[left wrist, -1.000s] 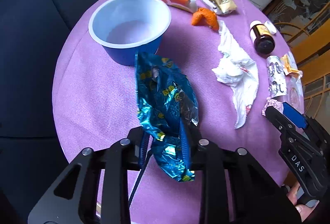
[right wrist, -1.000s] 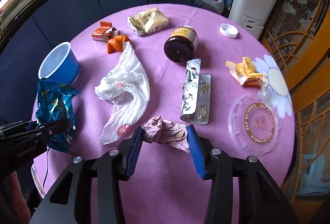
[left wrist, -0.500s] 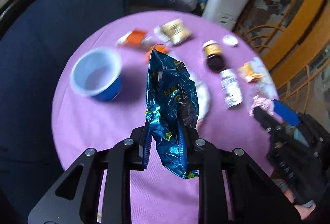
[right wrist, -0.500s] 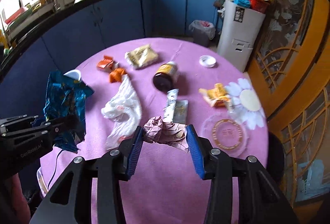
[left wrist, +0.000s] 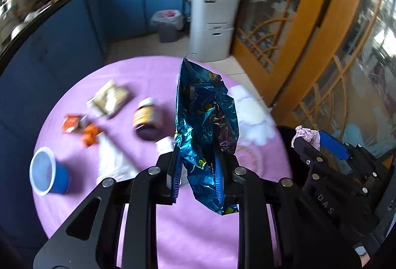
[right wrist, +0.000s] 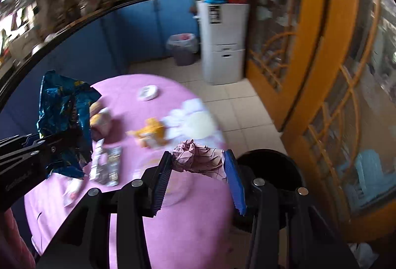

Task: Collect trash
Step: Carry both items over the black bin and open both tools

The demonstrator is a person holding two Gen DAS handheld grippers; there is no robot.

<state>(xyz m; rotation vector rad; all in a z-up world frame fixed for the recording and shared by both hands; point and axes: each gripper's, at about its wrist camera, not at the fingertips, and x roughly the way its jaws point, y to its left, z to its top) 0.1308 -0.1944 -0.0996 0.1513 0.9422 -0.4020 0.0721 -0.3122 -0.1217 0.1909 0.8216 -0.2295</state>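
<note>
Trash: blue foil wrapper (left wrist: 205, 135) clamped in left gripper (left wrist: 198, 177); crumpled pink paper (right wrist: 198, 157) (above table (right wrist: 138, 100)) clamped in right gripper (right wrist: 198, 180), black bin (right wrist: 269, 165) at 3 o'clock.

Cup (left wrist: 48, 175) on table (left wrist: 198, 239) left; jar (left wrist: 146, 119) behind wrapper (left wrist: 205, 135).

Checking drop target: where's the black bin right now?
The black bin stands on the floor off the purple table's right edge, just beyond the right gripper and its crumpled pink paper in the right wrist view.
</note>
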